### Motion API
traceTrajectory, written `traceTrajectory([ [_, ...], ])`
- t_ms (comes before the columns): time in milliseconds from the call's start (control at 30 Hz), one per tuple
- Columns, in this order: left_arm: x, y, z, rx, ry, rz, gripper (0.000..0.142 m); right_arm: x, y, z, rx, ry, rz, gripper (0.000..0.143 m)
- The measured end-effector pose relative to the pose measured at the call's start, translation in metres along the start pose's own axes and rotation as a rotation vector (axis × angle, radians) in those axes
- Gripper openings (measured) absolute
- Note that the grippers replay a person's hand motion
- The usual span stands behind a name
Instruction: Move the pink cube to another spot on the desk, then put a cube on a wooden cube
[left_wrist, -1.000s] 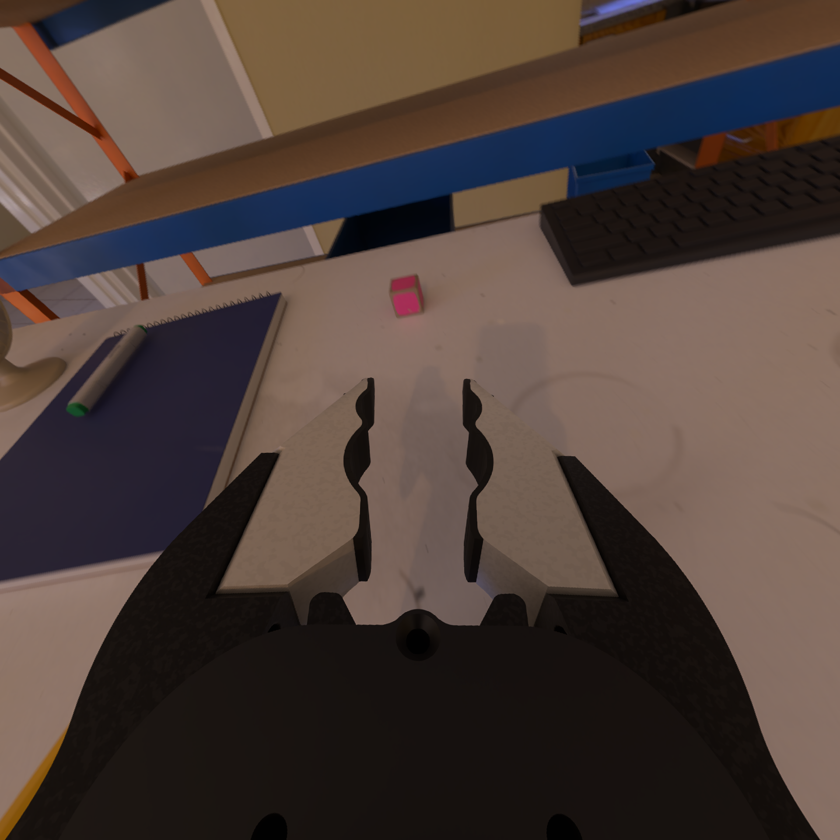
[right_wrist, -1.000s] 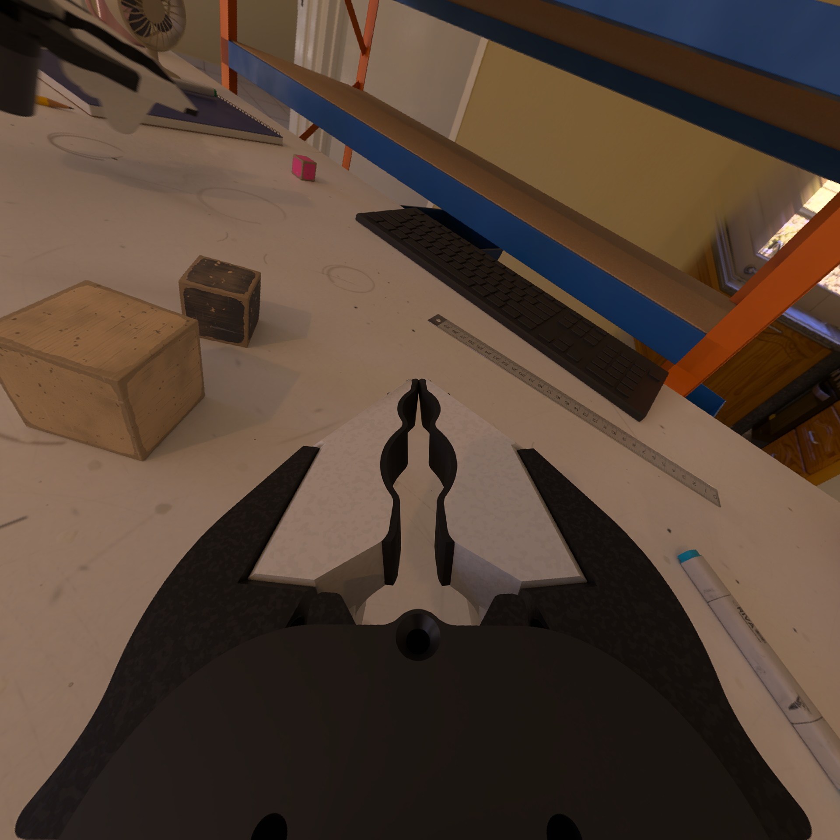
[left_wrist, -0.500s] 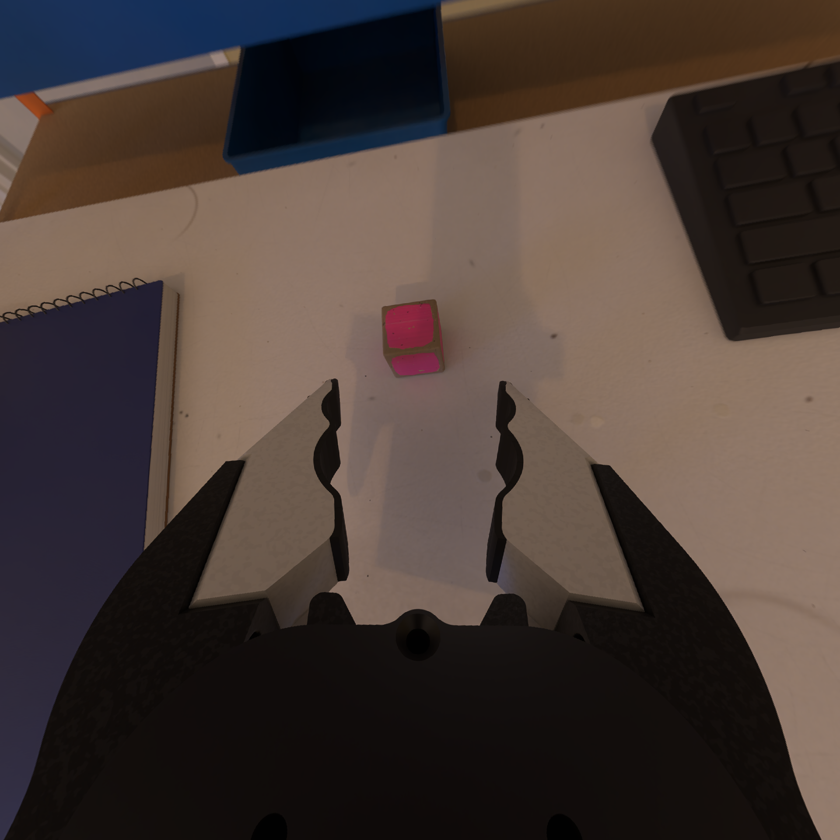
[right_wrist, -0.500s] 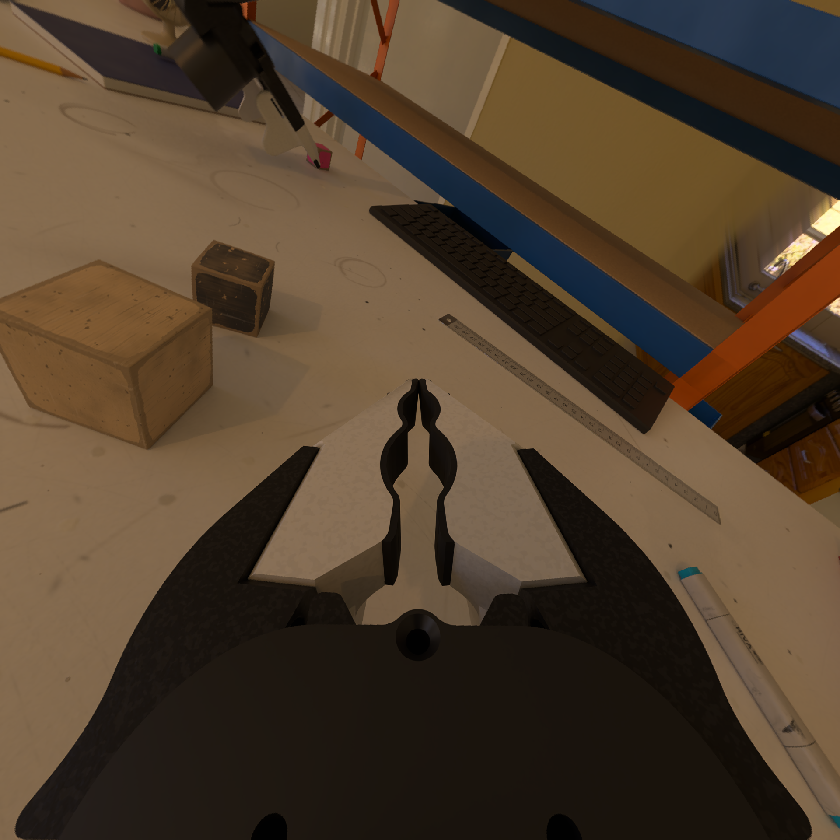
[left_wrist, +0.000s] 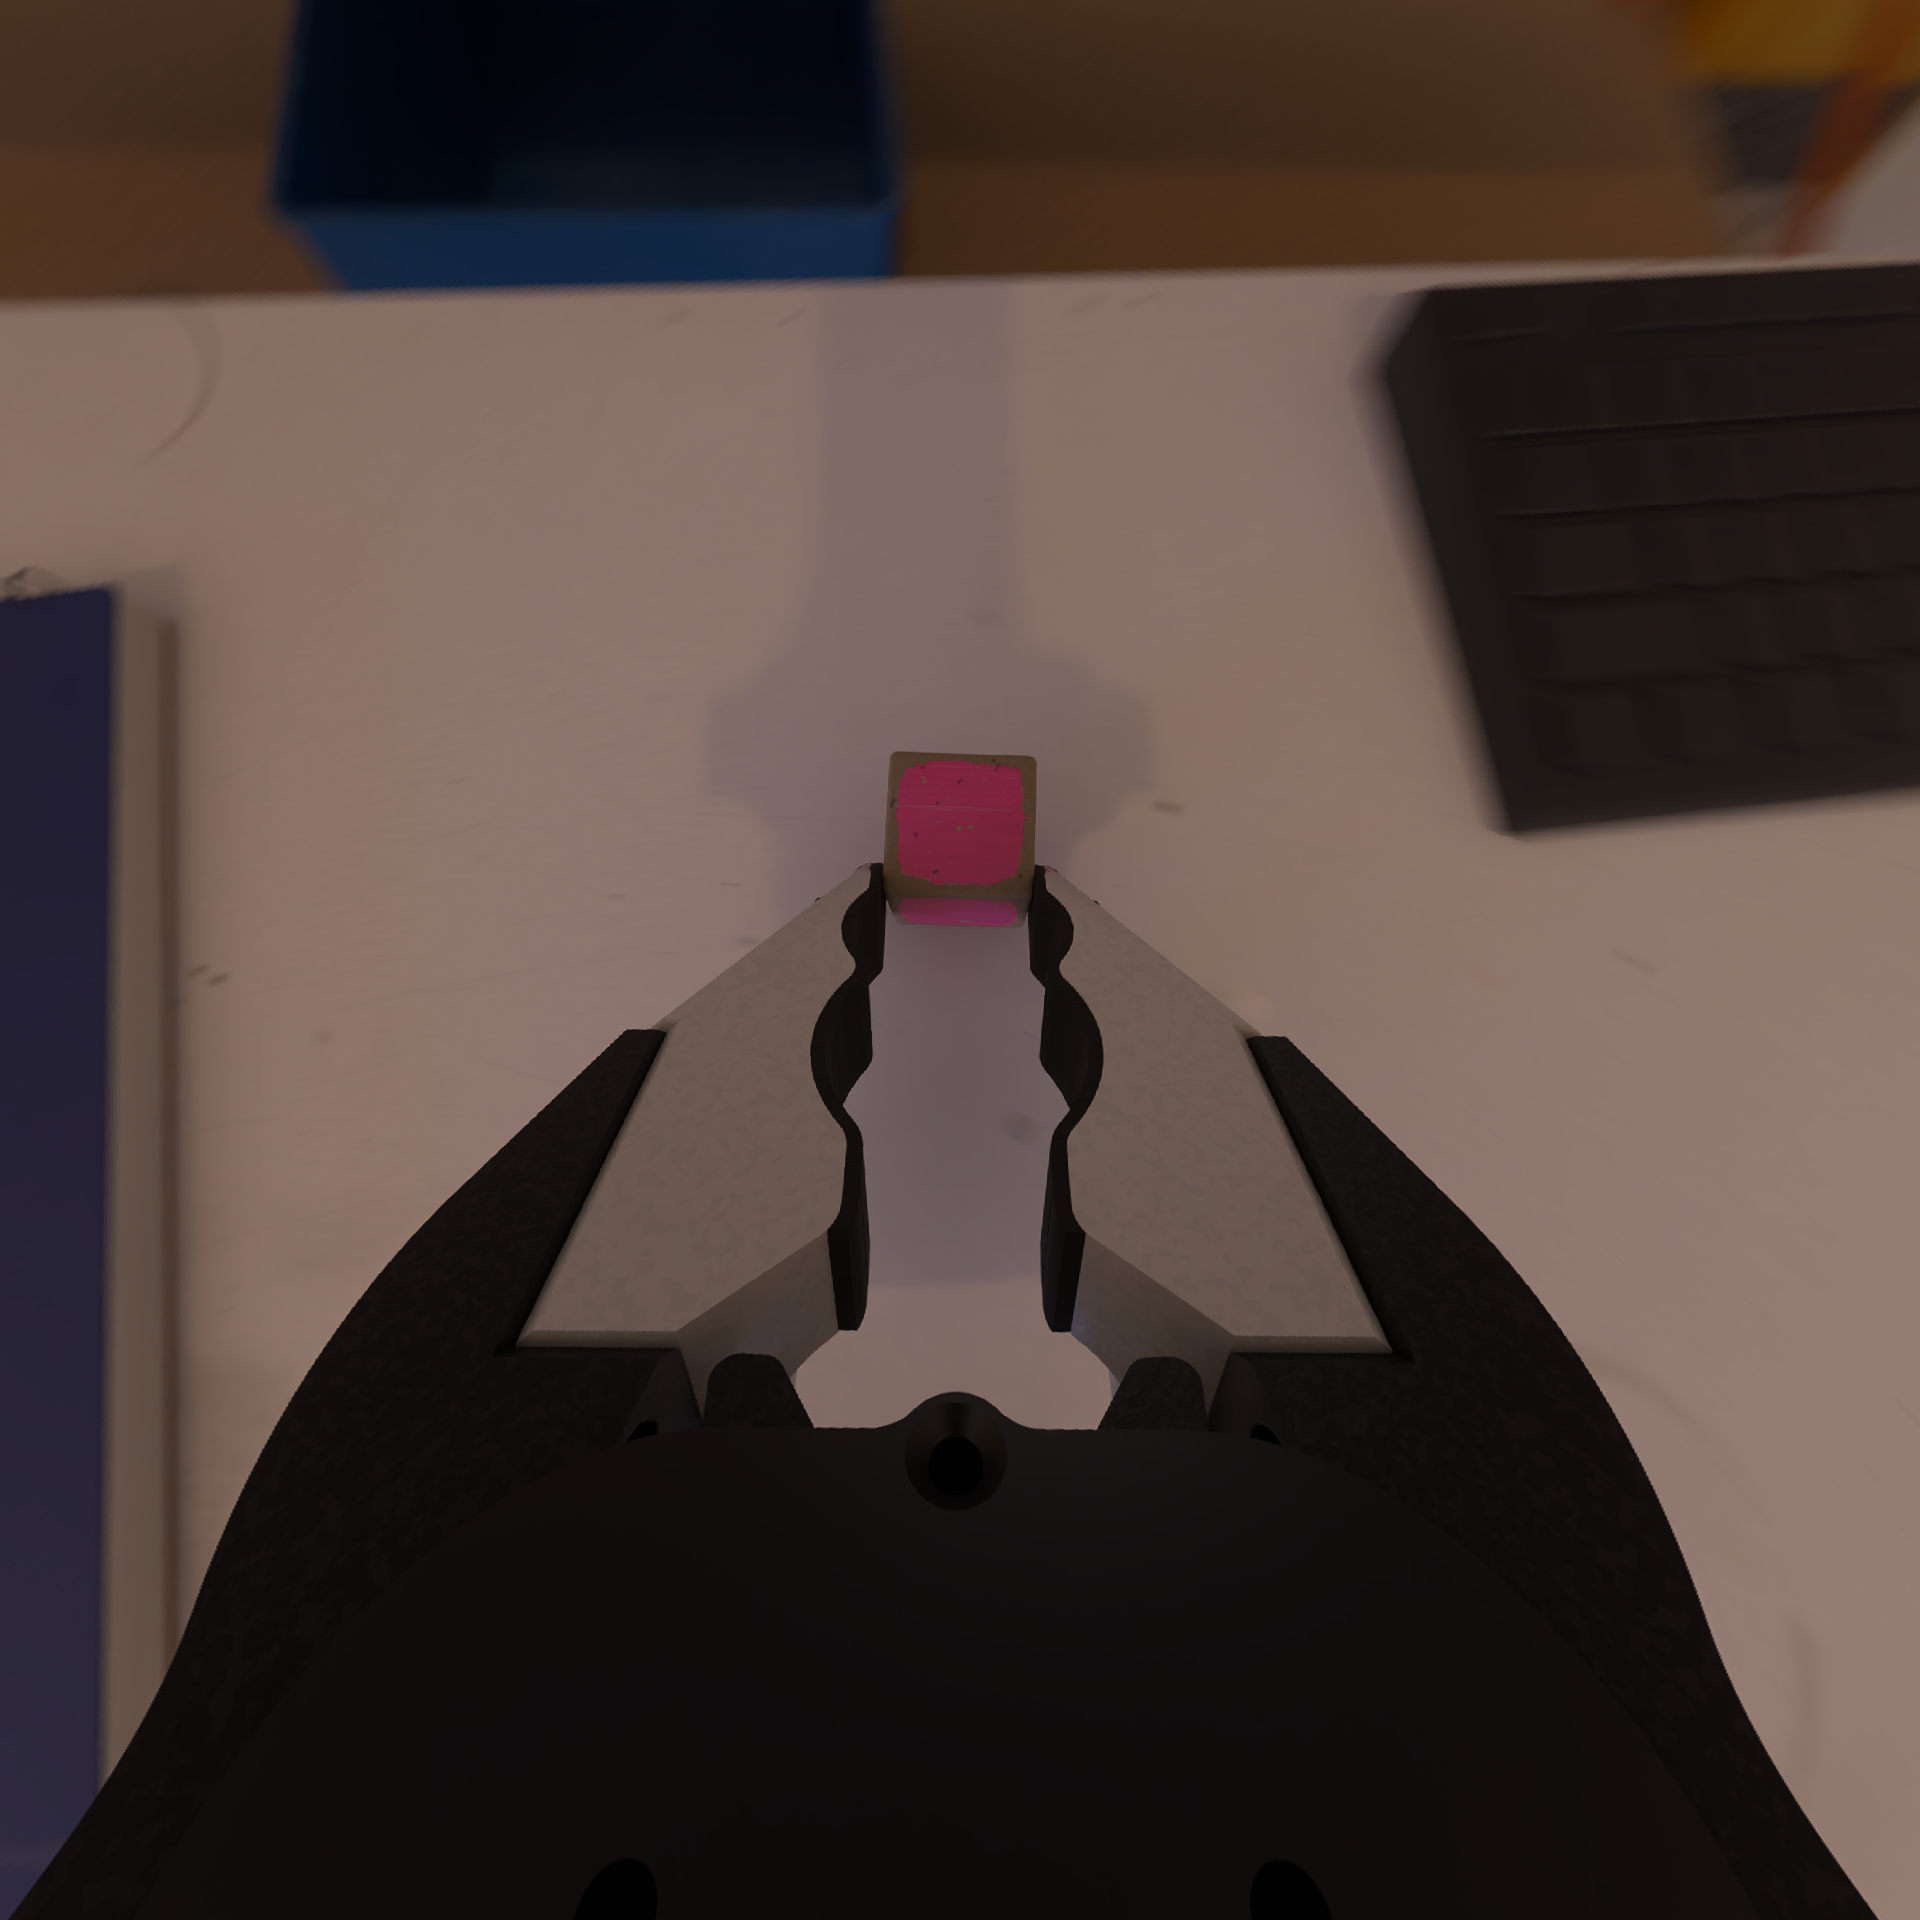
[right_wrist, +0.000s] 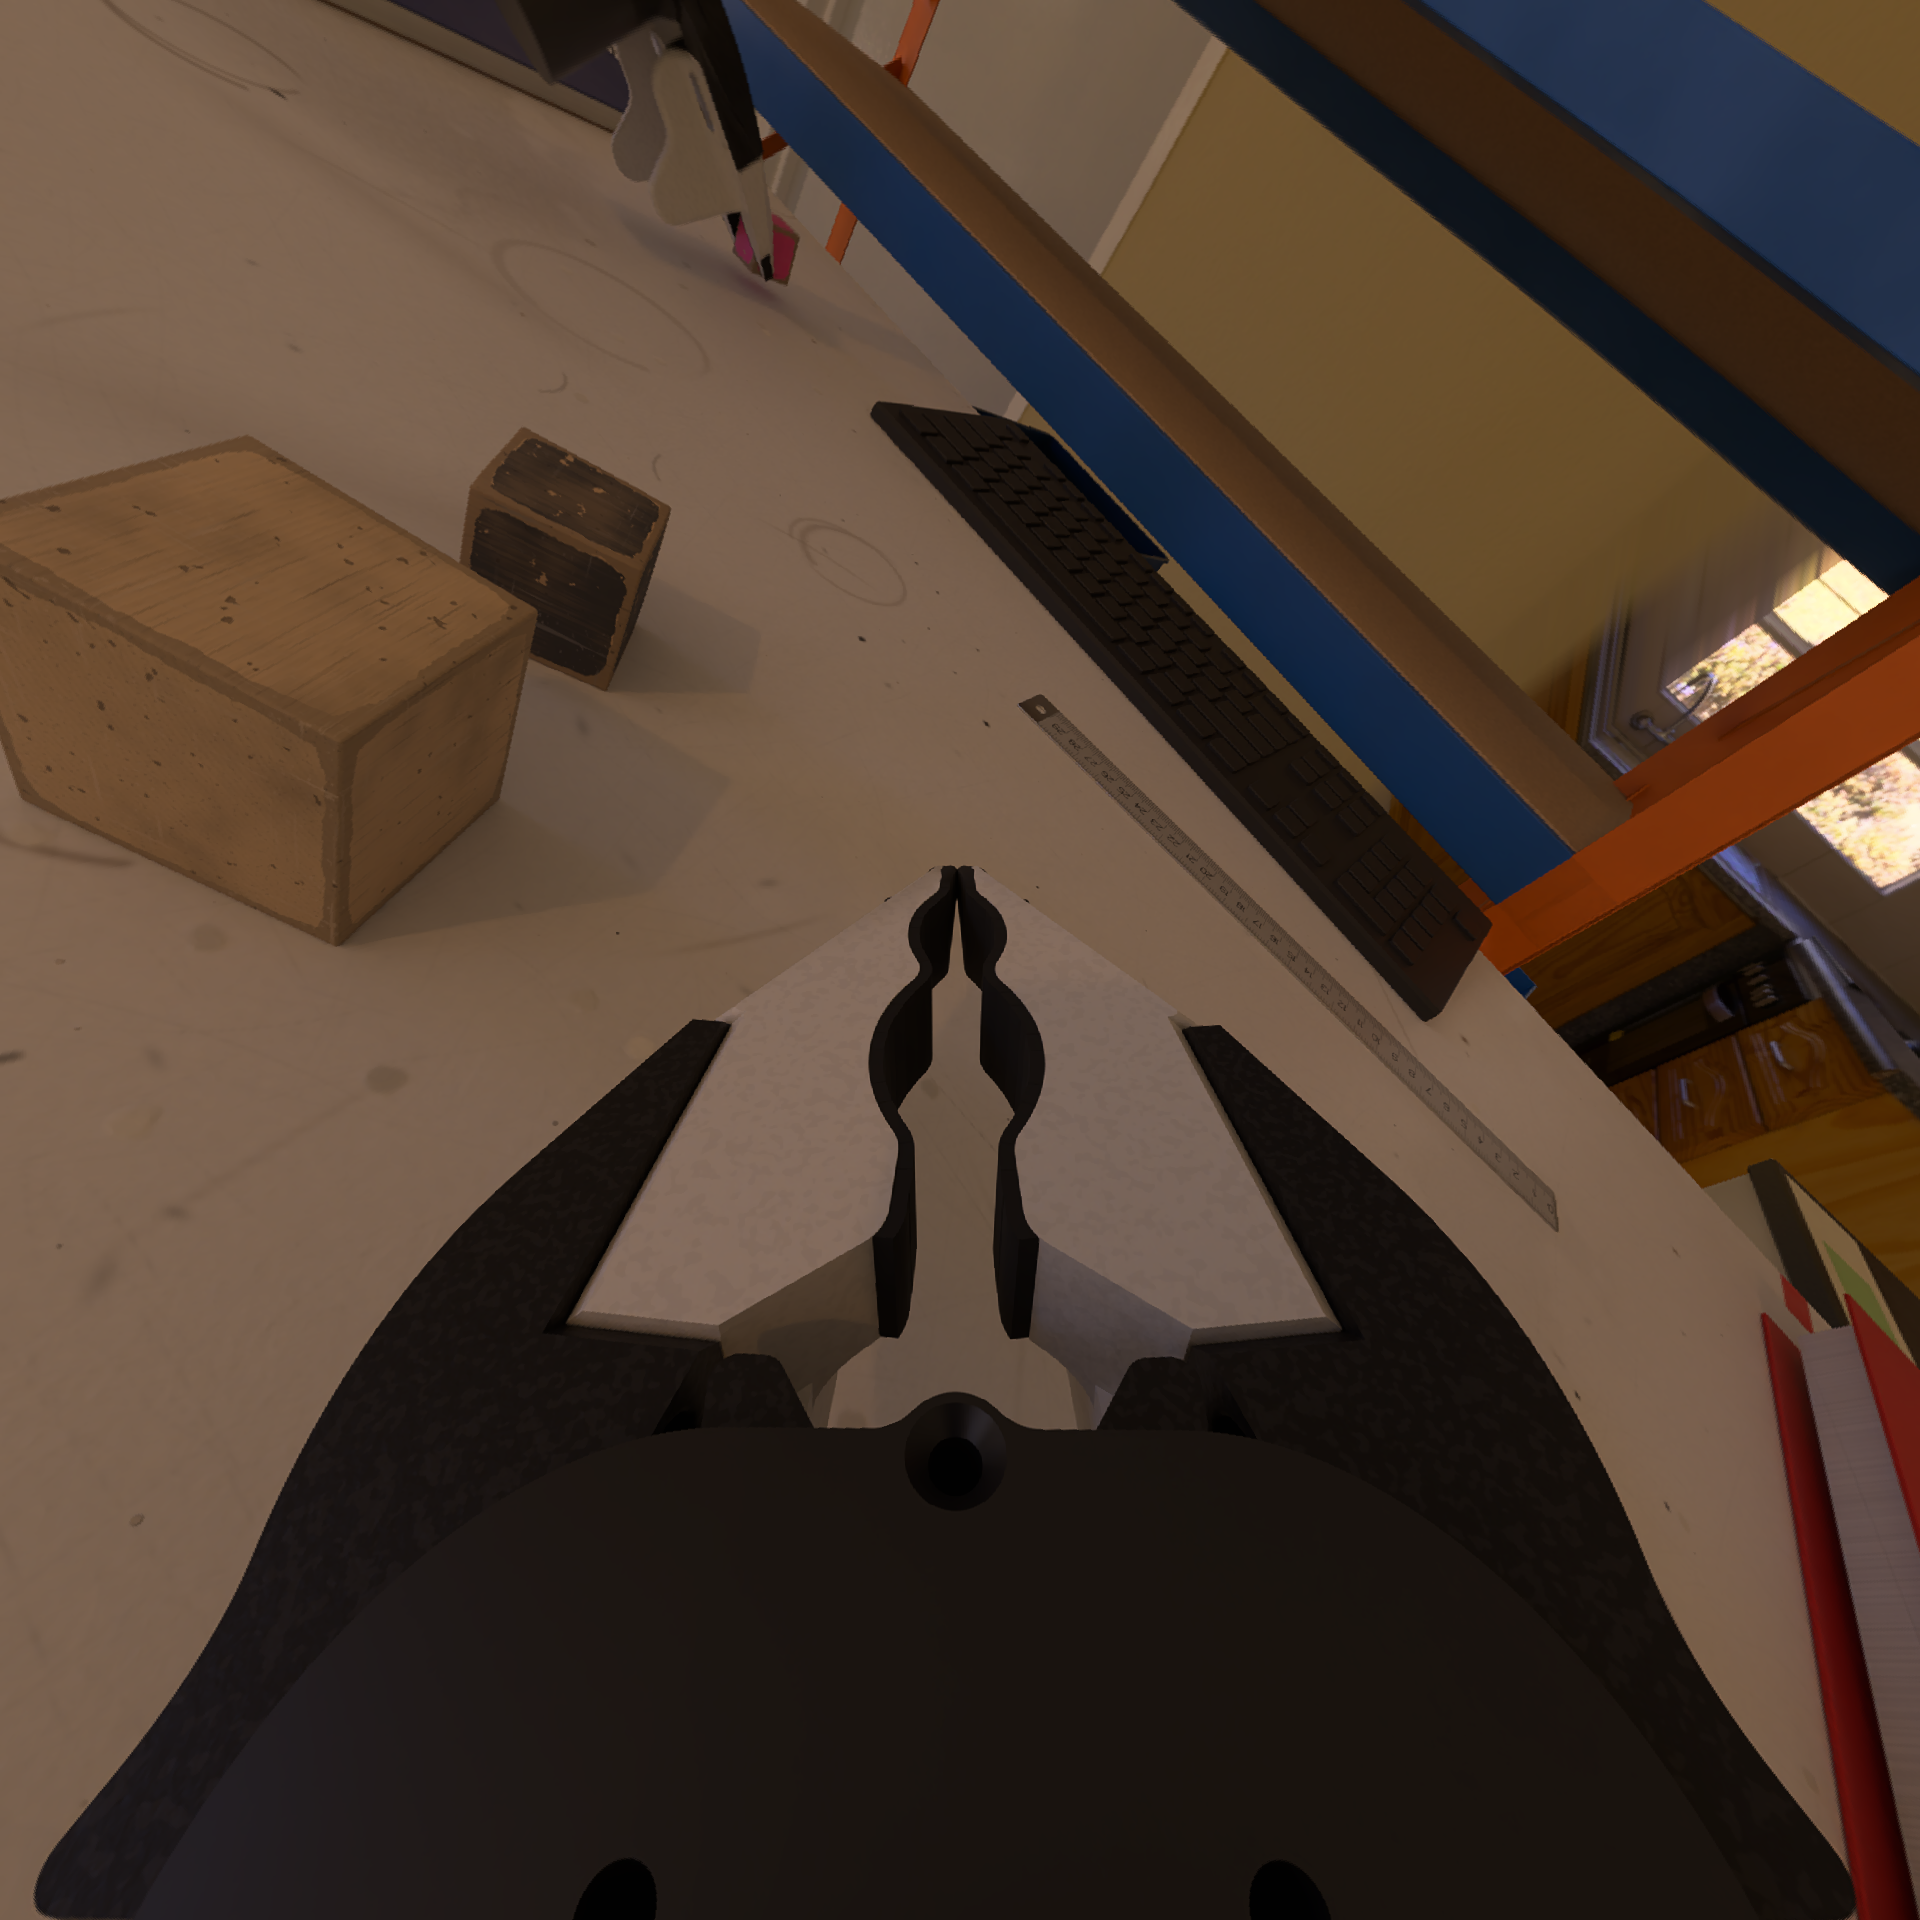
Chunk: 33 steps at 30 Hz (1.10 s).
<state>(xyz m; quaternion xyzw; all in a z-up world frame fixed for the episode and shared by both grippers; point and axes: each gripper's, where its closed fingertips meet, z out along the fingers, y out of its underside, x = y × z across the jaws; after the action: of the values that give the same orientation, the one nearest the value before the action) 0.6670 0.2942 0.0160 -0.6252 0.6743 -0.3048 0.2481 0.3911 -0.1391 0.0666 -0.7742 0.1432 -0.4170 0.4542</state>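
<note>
The pink cube (left_wrist: 961, 821) sits on the white desk (left_wrist: 520, 520), with pale edges and pink faces. My left gripper (left_wrist: 956, 883) points down at it, and its two fingertips press the cube's left and right sides. In the right wrist view the pink cube (right_wrist: 787, 247) is far off, with the left gripper's fingers (right_wrist: 717, 197) around it. My right gripper (right_wrist: 956, 873) is shut and empty, low over the desk. A large light wooden cube (right_wrist: 249, 665) and a small dark worn cube (right_wrist: 566, 551) stand to its left.
A black keyboard (left_wrist: 1683, 540) lies right of the pink cube and also shows in the right wrist view (right_wrist: 1174, 675). A steel ruler (right_wrist: 1288, 956) lies beside it. A blue notebook (left_wrist: 52, 1039) lies at the left. A blue bin (left_wrist: 582, 135) sits beyond the desk edge. Red books (right_wrist: 1849, 1558) stand at the right.
My left gripper has moved forward and down onto the pink cube, and its fingers have narrowed onto the cube's sides. My right gripper stays shut and has shifted slightly.
</note>
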Motion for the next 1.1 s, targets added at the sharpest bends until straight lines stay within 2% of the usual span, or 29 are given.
traceTrajectory([
  [67, 0.037, -0.001, -0.033, 0.116, 0.18, 0.058, 0.027, 0.001, -0.001, 0.0, 0.006, -0.002, 0.006, 0.0],
  [133, 0.091, 0.009, -0.084, 0.201, 0.369, 0.168, 0.027, 0.001, -0.001, 0.0, 0.008, -0.006, 0.01, 0.0],
  [233, 0.175, 0.057, -0.161, 0.243, 0.583, 0.409, 0.027, 0.0, 0.0, 0.0, 0.003, -0.011, 0.007, 0.0],
  [333, 0.228, 0.128, -0.204, 0.148, 0.613, 0.621, 0.027, -0.001, 0.0, 0.001, -0.004, -0.011, -0.005, 0.0],
  [467, 0.26, 0.2, -0.222, 0.005, 0.639, 0.711, 0.027, -0.002, 0.0, 0.001, -0.005, -0.005, -0.019, 0.0],
  [567, 0.263, 0.228, -0.214, -0.076, 0.597, 0.703, 0.027, -0.002, 0.001, 0.001, -0.009, 0.0, -0.025, 0.0],
  [733, 0.261, 0.23, -0.219, -0.005, 0.583, 0.639, 0.052, -0.004, -0.002, -0.002, 0.013, 0.013, -0.057, 0.0],
  [900, 0.25, 0.211, -0.25, 0.292, 0.531, 0.568, 0.066, 0.001, -0.005, -0.013, 0.044, 0.044, -0.012, 0.0],
  [1033, 0.22, 0.187, -0.278, 0.554, 0.453, 0.419, 0.064, 0.01, -0.004, -0.013, 0.051, 0.041, 0.09, 0.005],
  [1100, 0.197, 0.174, -0.284, 0.641, 0.388, 0.319, 0.061, 0.014, -0.004, -0.008, 0.029, 0.024, 0.206, 0.009],
])
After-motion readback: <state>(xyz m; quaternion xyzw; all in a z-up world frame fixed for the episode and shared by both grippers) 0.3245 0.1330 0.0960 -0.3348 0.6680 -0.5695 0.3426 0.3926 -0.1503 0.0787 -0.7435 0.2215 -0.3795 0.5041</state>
